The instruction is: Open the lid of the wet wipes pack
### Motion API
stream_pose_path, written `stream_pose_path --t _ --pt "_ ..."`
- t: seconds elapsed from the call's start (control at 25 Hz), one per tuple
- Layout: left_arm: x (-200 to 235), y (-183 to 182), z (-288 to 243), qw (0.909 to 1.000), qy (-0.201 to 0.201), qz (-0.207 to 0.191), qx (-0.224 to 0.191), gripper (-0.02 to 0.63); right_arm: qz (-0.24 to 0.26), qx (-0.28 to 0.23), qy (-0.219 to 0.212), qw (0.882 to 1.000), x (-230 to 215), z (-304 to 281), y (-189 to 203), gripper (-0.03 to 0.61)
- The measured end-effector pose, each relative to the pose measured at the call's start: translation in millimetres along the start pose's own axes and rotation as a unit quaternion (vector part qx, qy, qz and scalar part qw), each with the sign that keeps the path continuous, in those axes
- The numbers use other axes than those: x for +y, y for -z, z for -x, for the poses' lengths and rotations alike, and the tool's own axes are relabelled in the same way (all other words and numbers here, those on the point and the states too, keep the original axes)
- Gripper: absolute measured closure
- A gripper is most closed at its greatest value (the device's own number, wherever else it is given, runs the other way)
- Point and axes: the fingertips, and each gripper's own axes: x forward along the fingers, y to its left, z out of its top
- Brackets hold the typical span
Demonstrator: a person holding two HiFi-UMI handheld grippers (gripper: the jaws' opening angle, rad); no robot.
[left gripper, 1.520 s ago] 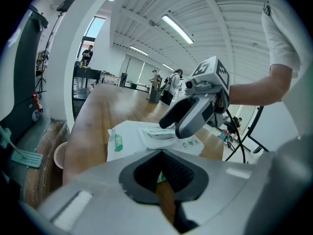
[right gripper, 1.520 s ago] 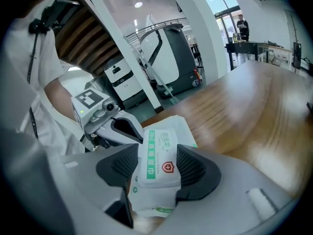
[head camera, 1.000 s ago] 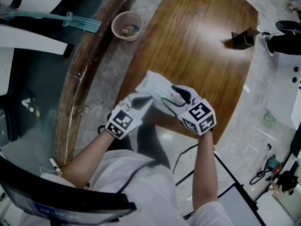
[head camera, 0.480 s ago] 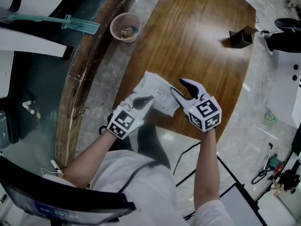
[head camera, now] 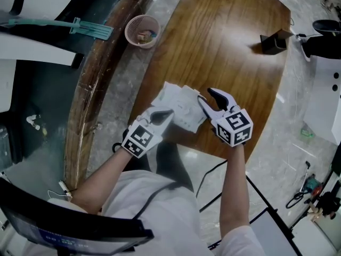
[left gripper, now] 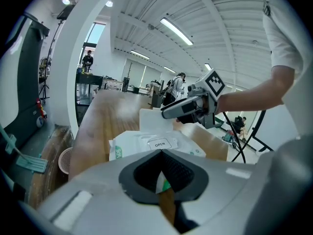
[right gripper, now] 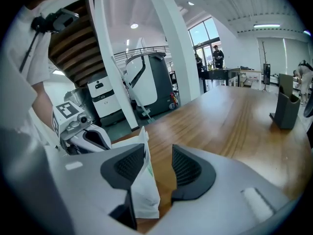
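The white wet wipes pack (head camera: 178, 106) lies near the front edge of the wooden table (head camera: 224, 47). Its "OPEN" label (left gripper: 159, 144) faces up, and a white flap (left gripper: 150, 119) stands upright behind it. My left gripper (head camera: 162, 114) is shut on the pack's near corner, whose white and green edge is pinched between the pads (left gripper: 163, 168). My right gripper (head camera: 210, 101) is at the pack's right end. Its jaws have just been closing. The pack's end (right gripper: 142, 180) lies between them against the left pad, and the other pad (right gripper: 188, 168) stands apart from it.
A pink basket (head camera: 143, 30) with small items sits off the table's far left. A dark holder (head camera: 274, 44) stands at the table's far right. A dark wooden beam (head camera: 101, 79) runs along the left, and white machines (head camera: 325, 89) stand to the right.
My right gripper has moved right, off the top of the pack to its right end, and its jaws have narrowed. The left gripper has kept its hold and place.
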Motion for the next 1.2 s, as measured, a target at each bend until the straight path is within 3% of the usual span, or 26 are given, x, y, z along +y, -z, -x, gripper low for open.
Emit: stream_pose_path --t 0.24,0.76,1.2 --pt "-0.2 0.0 -0.4 1.0 0.0 0.001 -0.001 0.609 -0.034 -0.005 0.006 0.999 -11.3 -4.9 7.0 0.402" --pt "-0.7 -10.6 8.9 0.9999 -0.003 -0.004 -0.01 0.609 -0.041 -0.01 0.017 0.999 -11.1 -3.9 9.0 0.403" --pt "-17.9 -45.7 39.7 0.9986 0.019 -0.036 -0.034 0.609 -0.059 -0.077 0.056 0.994 21.5 44.4 -18.8 0.408"
